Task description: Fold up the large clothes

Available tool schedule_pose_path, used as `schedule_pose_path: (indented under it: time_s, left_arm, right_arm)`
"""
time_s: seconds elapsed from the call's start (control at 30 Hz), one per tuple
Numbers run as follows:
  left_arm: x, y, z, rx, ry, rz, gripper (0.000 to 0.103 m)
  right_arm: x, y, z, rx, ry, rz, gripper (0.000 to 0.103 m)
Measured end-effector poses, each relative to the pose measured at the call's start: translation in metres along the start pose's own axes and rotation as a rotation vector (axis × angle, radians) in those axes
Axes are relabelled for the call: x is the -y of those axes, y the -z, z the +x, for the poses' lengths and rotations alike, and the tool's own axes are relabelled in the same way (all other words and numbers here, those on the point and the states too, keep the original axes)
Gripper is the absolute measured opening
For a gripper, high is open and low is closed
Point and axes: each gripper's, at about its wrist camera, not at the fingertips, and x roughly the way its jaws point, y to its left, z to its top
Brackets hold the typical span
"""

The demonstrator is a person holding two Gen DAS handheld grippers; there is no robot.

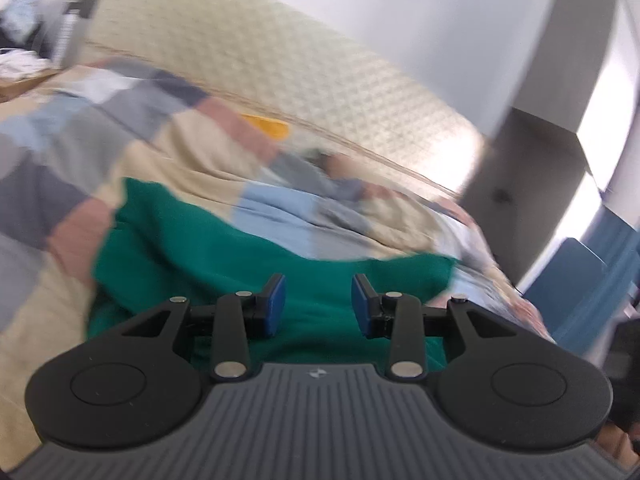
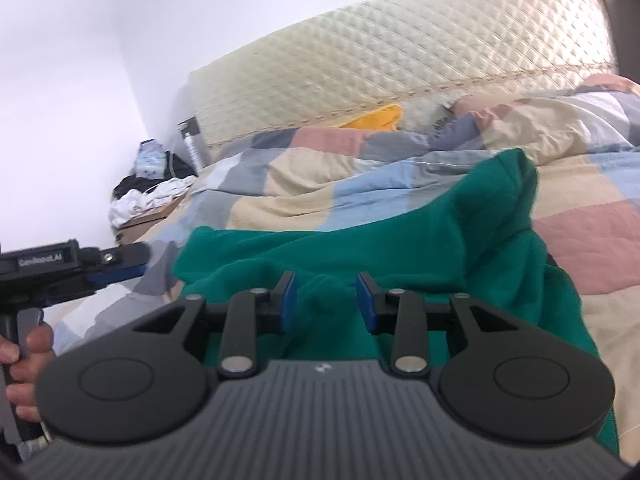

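- Closest to the lens in both wrist views is the gripper itself: the left gripper (image 1: 318, 306) and the right gripper (image 2: 326, 302) both sit with blue pads spread apart and nothing pinched between them, so both are released
- Right under and just past them is the green garment (image 2: 400, 236), lying on the bed (image 2: 580, 240) on top of a patchwork quilt (image 1: 60, 148), with the quilted headboard (image 2: 400, 52) behind
- What could go wrong, imo: the garment is bunched and lumpy, so a pinch from here could easily catch two layers instead of one edge and the fold comes out crooked
- The quilt is soft and rumpled too, so a low grab might snag the quilt along with the cloth
- The left view is pretty blurred, so judging exactly where the hem sits on that side is dicey
- Looks-wise it's a solid deep green, thick-ish knit like a sweatshirt, one part ridged up toward the right in the right wrist view, not flattened at all yet
- A yellow thing (image 2: 380, 118) is over by the headboard, well apart from all this
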Motion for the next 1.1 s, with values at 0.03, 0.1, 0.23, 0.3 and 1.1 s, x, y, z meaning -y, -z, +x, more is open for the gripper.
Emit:
schedule_pose_path:
  time_s: [0.03, 0.1, 0.23, 0.3, 1.1]
  left_arm:
    - [0.007, 0.004, 0.000, -0.009, 0.007, 0.018, 0.041]
    - [0.017, 0.013, 0.005, -0.040, 0.015, 0.049, 0.041]
    - [0.023, 0.032, 0.024, -0.111, 0.015, 0.081, 0.041]
    - [0.026, 0.038, 0.034, -0.146, 0.004, 0.109, 0.041]
    - [0.002, 0.055, 0.113, -0.317, -0.089, 0.117, 0.039]
  right_arm:
    - [-0.003, 0.001, 0.001, -0.004, -0.002, -0.009, 0.037]
    - [-0.007, 0.003, 0.006, -0.023, -0.002, -0.021, 0.037]
    - [-0.004, 0.010, 0.019, -0.074, 0.009, -0.007, 0.037]
    - [-0.003, 0.014, 0.024, -0.097, 0.017, -0.008, 0.037]
    - [0.021, 0.052, 0.081, -0.261, 0.035, 0.039, 0.034]
